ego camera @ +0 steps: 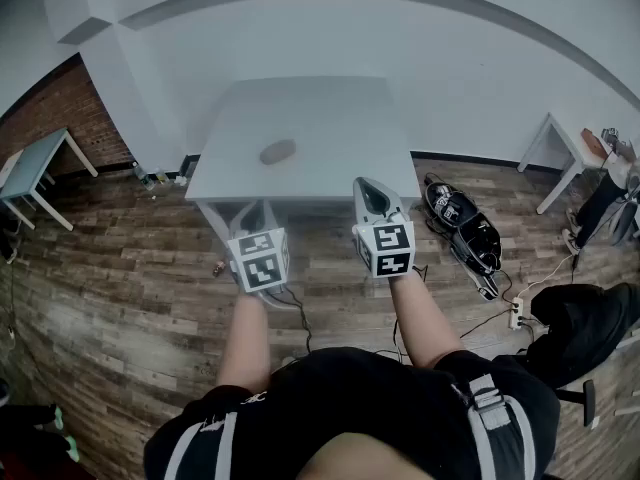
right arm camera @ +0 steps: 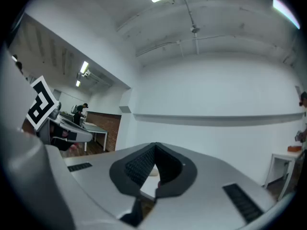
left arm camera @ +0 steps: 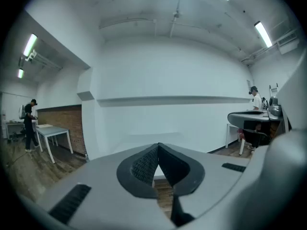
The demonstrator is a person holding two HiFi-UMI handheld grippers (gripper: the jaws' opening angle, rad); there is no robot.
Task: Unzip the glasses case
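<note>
The glasses case [ego camera: 277, 152] lies near the middle of the white table [ego camera: 340, 108], well apart from the 2 grippers. The left gripper [ego camera: 255, 213] and the right gripper [ego camera: 373, 190] are side by side at the table's near edge. Each has its jaws fully together and holds nothing.

grey glasses case [ego camera: 277, 152], white table [ego camera: 330, 118]
</note>
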